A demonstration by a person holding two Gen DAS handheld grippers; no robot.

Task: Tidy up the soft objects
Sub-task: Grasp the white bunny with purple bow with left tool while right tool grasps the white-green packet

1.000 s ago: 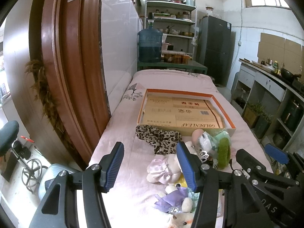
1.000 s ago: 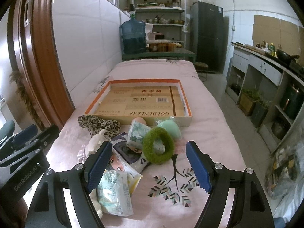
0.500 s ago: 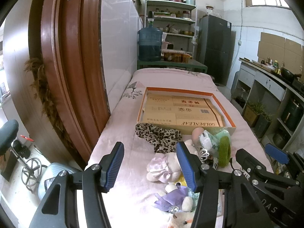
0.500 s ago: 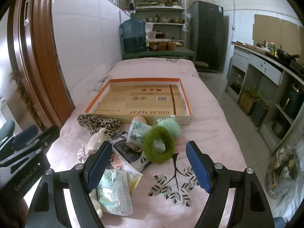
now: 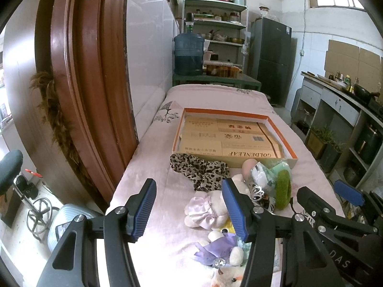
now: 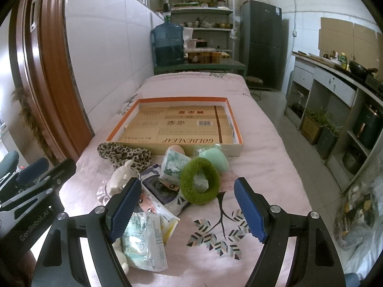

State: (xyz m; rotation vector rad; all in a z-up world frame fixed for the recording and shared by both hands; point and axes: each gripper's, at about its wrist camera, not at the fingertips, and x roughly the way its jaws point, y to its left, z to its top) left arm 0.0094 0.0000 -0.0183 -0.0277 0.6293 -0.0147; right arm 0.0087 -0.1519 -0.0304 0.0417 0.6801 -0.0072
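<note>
Both tongs hang spread wide with nothing between their blue pads: the left gripper [image 5: 189,209] and the right gripper [image 6: 186,209] sit on the near side of the shallow cardboard tray [image 6: 235,129]. The soft things lie heaped just in front of that tray: a leopard-print scrunchie [image 6: 124,154] touching its near wall, a fuzzy green ring [image 6: 199,184] propped upright, a mint sponge [image 6: 214,156] and a white plush toy [image 5: 208,211].

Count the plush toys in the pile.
3 visible: a white plush with a lilac frilly skirt beside the leopard-print fabric scrunchie; a white plush in purple ribbon nearer the camera; a cream bear face at the bottom edge. Others may be hidden.
</note>
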